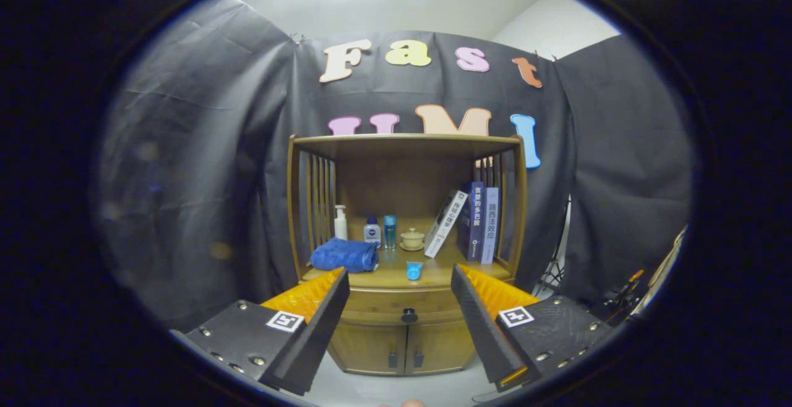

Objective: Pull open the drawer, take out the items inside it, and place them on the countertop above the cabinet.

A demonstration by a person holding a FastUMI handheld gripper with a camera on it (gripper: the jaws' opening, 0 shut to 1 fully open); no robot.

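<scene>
A wooden cabinet (405, 221) stands ahead against the black cloth wall. Its drawer (402, 307) is closed, with a dark round knob (409, 315) at the middle, just below the countertop (433, 274). My gripper (401, 289) is open and some way back from the cabinet, fingers spread either side of the drawer front with nothing between them. What lies inside the drawer is hidden.
On the countertop rest a folded blue towel (344, 255), a white pump bottle (340, 222), two small bottles (380, 232), a lidded cup on a saucer (412, 239), a small blue cup (414, 269) and several books (473, 221). Two lower doors (403, 348) sit under the drawer.
</scene>
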